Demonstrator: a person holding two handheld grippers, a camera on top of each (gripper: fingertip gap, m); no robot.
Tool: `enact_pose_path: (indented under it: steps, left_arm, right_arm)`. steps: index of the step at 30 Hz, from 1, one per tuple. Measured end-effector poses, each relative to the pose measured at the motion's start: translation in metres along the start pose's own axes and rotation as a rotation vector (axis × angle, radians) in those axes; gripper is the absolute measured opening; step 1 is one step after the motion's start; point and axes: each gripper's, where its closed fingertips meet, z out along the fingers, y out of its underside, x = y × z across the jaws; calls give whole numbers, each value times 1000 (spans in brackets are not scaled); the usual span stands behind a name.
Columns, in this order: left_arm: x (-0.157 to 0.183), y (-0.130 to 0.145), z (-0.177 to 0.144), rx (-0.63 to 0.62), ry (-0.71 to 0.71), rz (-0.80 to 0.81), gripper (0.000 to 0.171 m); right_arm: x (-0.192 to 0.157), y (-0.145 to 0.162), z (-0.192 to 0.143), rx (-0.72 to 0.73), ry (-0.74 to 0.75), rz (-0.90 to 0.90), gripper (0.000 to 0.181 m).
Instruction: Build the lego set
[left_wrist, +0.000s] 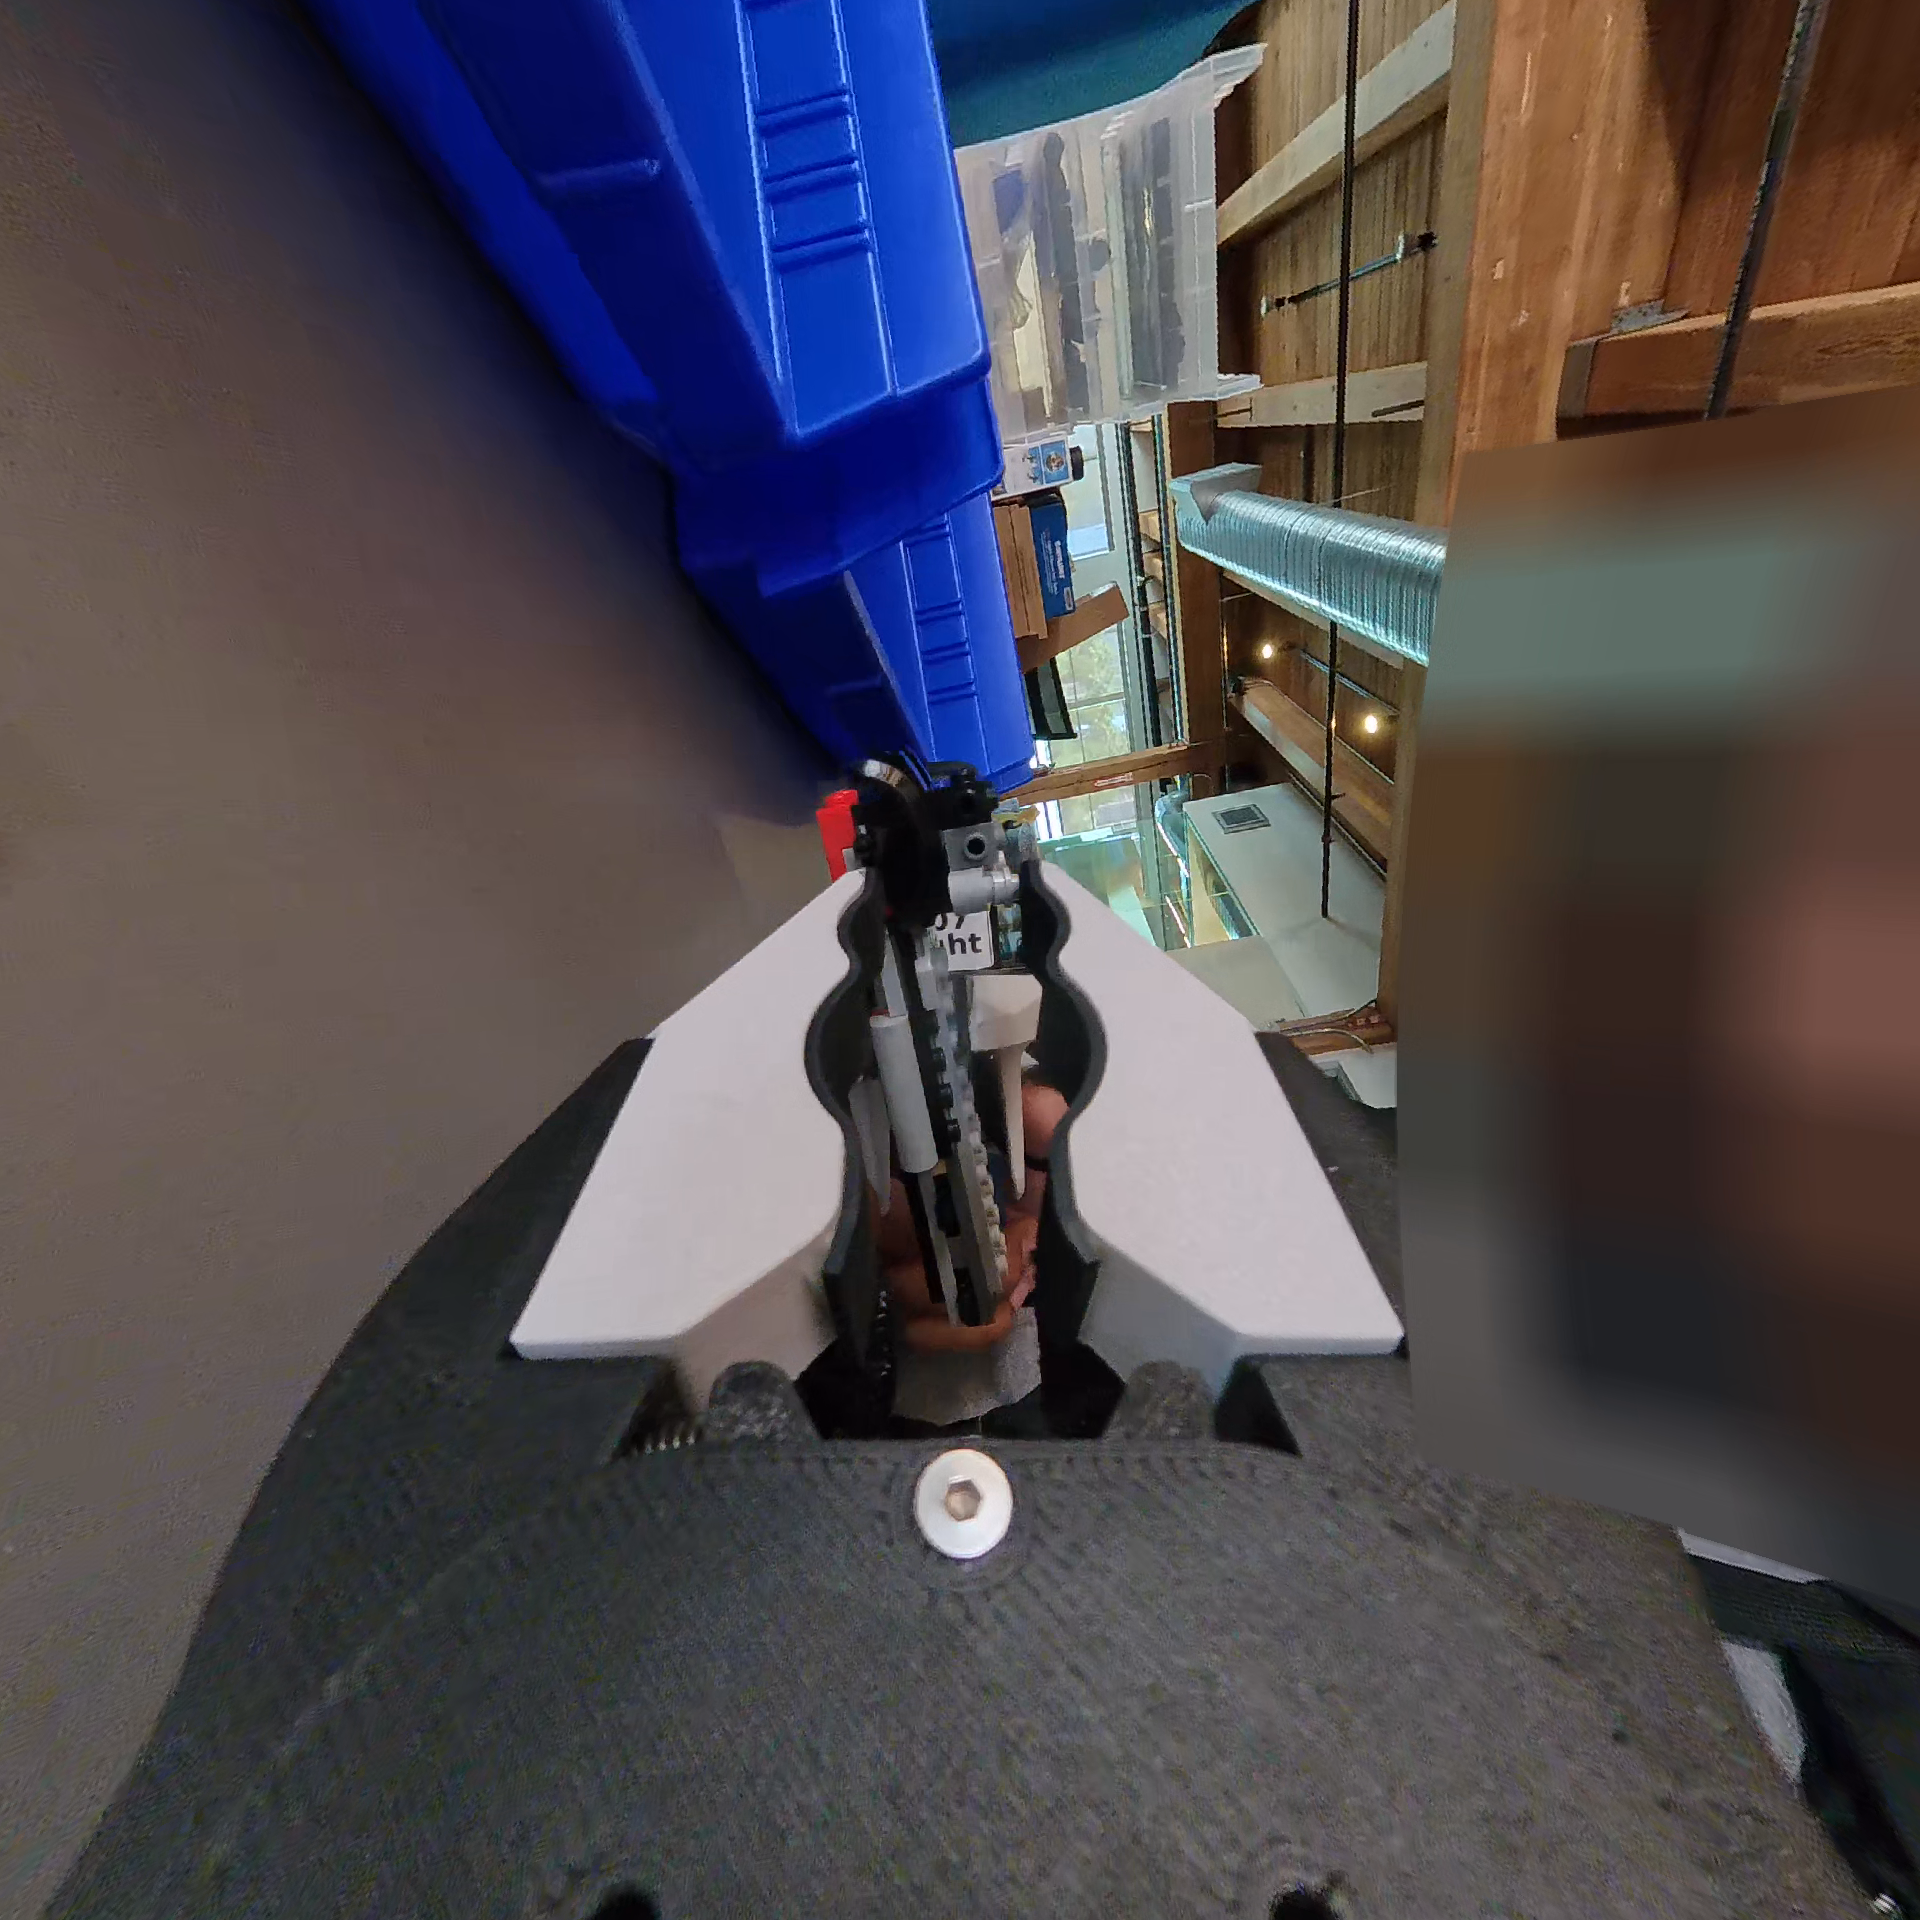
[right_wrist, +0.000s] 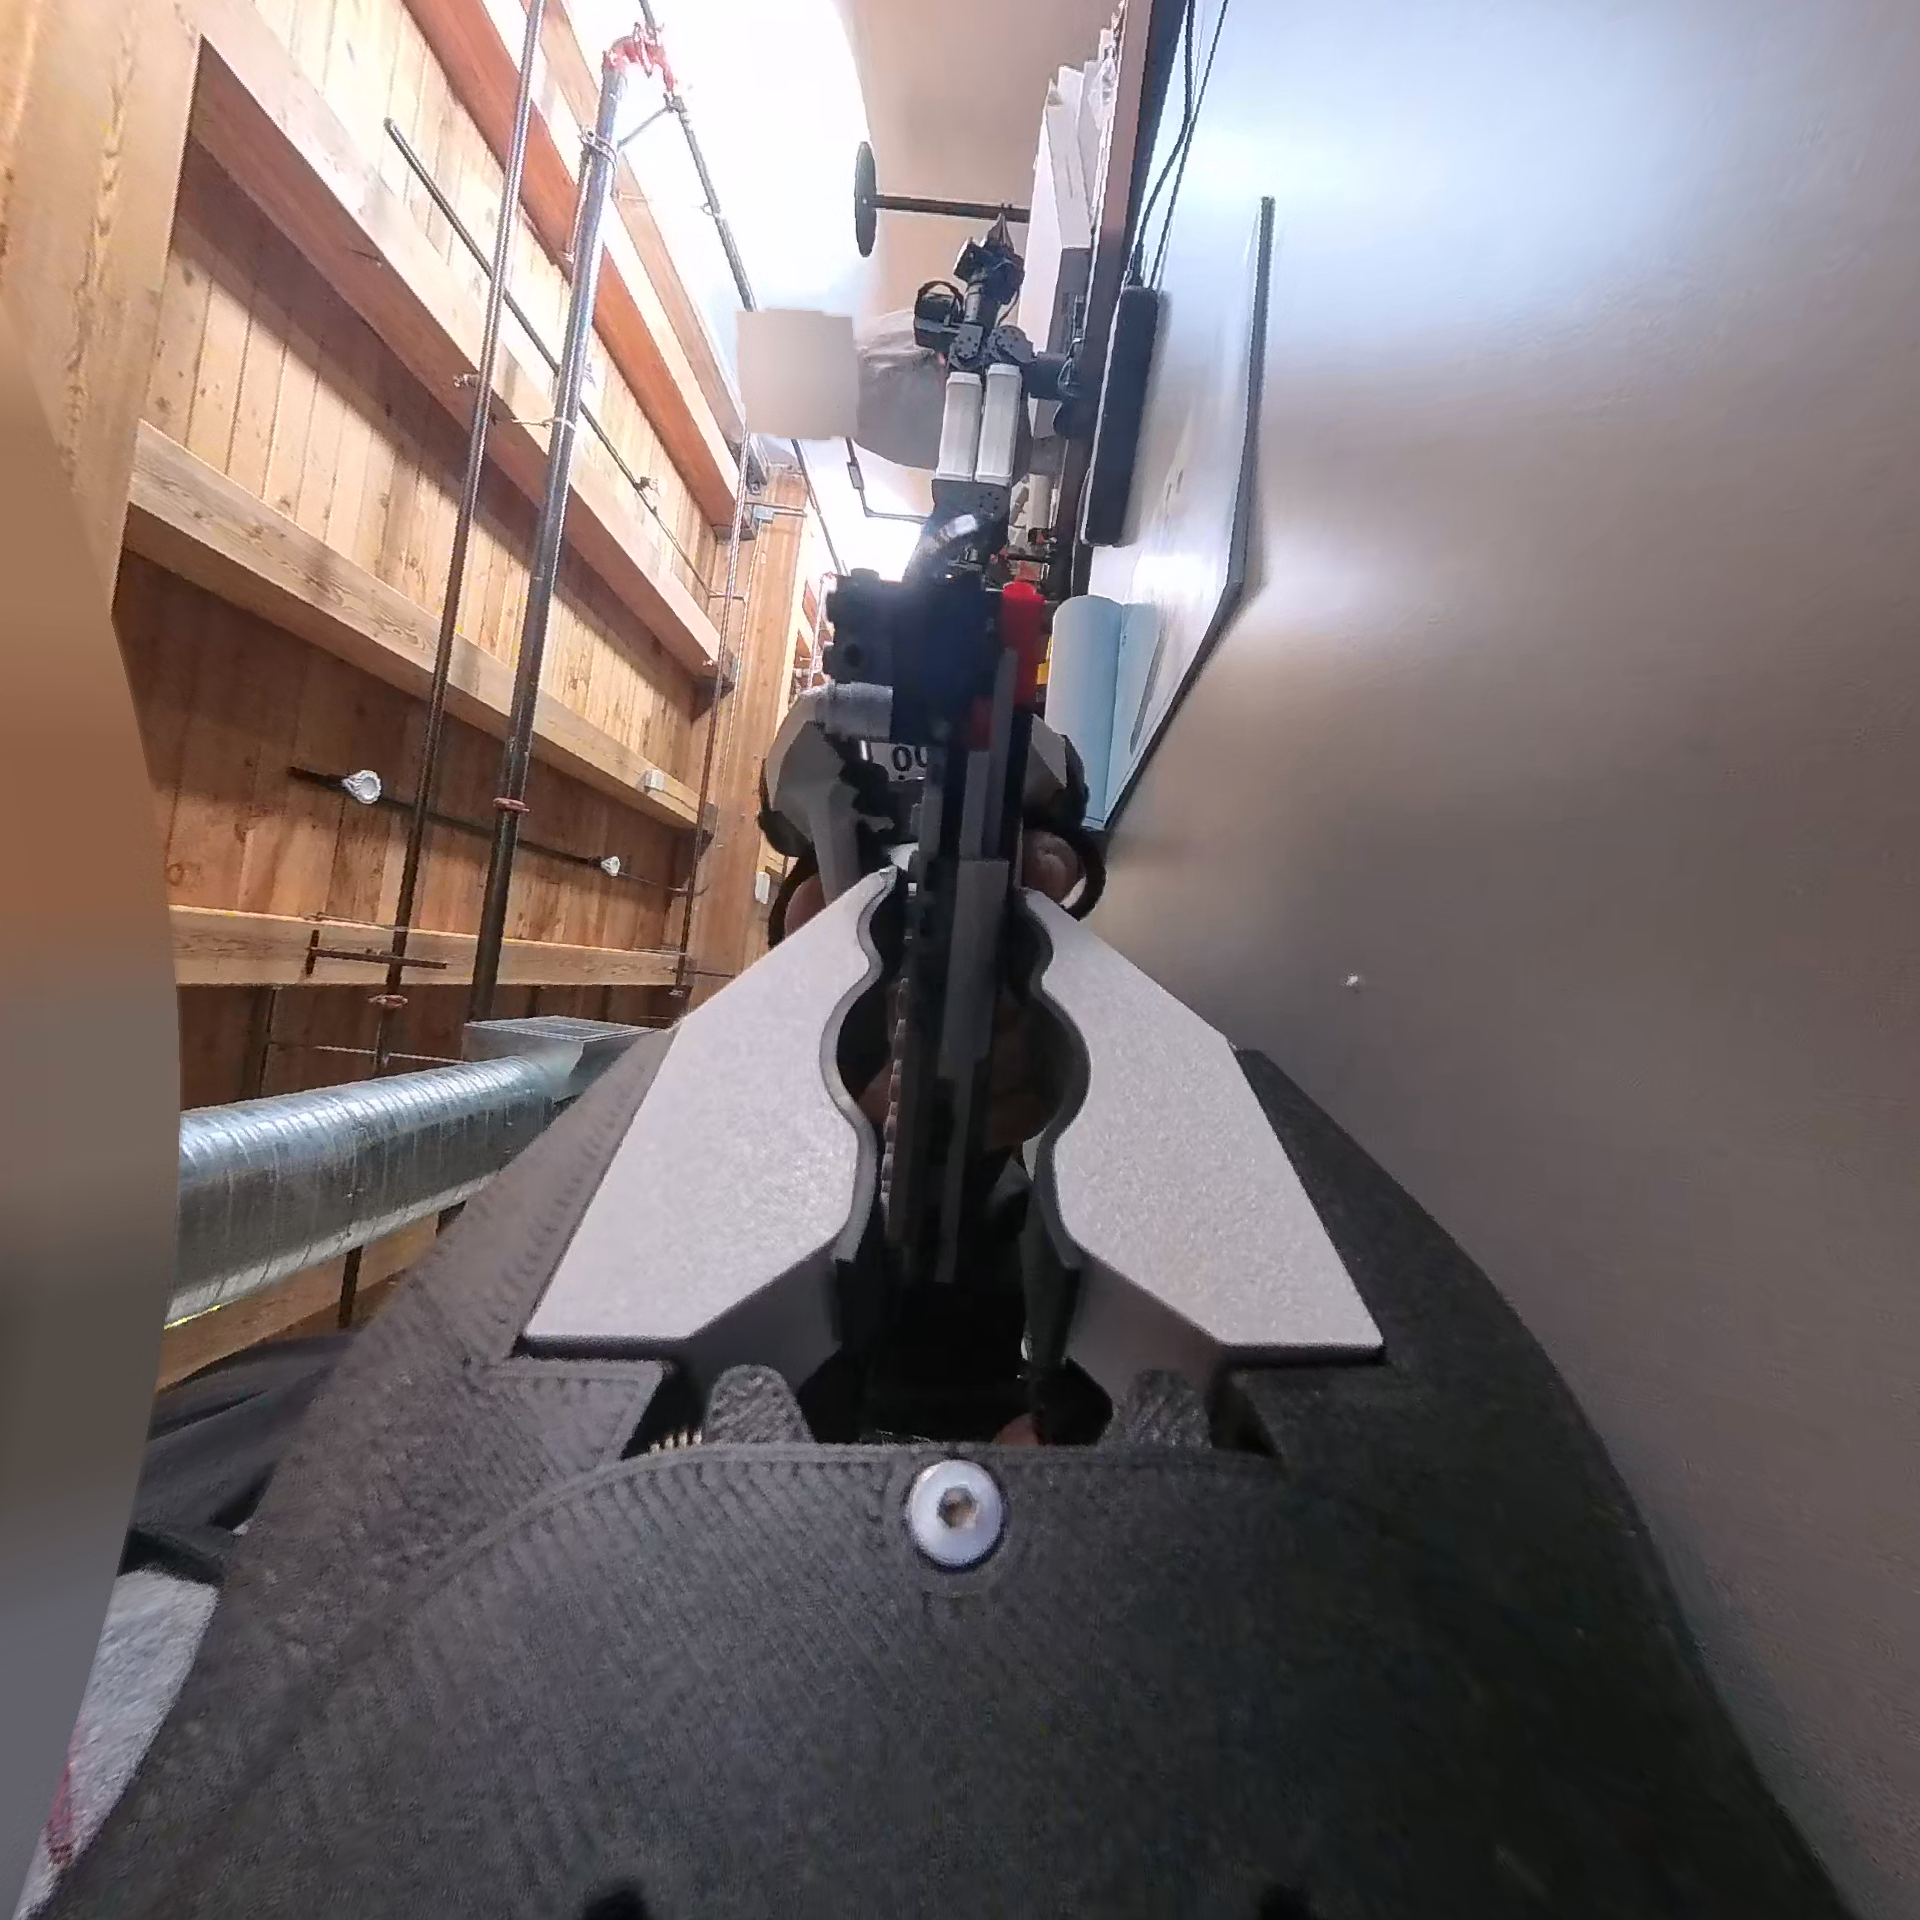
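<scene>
**A part-built model held between two grippers, both tilted on their sides**

Left gripper (left_wrist: 951, 904): its two white fingers (left_wrist: 727, 1122) are drawn in narrow around the lego model (left_wrist: 935, 1049), a long, thin assembly of black, grey and white pieces that runs lengthwise down the gap between them. The model's far end sticks out past the fingertips, where a grey pin piece and a red piece (left_wrist: 836, 826) show. Whether the pads actually press the model along its whole length cannot be told.

Right gripper (right_wrist: 961, 914): its fingers (right_wrist: 748, 1132) likewise stand narrow around the same model (right_wrist: 951, 1039), seen from the opposite end. Beyond the fingertips the model carries a black block, a red piece (right_wrist: 1023, 623) and two white cylinders (right_wrist: 977, 421) farther out. The other gripper's pale body shows just behind the model here, so both tools appear to meet on the one object.

Surroundings: a stack of blue bins (left_wrist: 790, 312) lies beside the grey table (left_wrist: 312, 727) in the left view; wooden wall boards (right_wrist: 343, 623) and a silver duct (right_wrist: 353, 1153) fill the right view.

Progress, as a judgement: many pieces are already joined, so the build looks well advanced. No loose bricks or instructions are in view, so what remains cannot be told; the two-sided hold suggests a pressing or adjusting step.
</scene>
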Motion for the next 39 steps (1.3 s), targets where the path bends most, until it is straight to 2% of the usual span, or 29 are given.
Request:
enact_pose_path:
  steps: [14,39]
  left_arm:
    - [0,-1,-1,11,23,-15,24]
    - [-9,3,-12,-20,-99,103,18]
  right_arm:
    - [0,2,1,-13,7,-13,19]
    - [6,14,7,-75,76,-74,21]
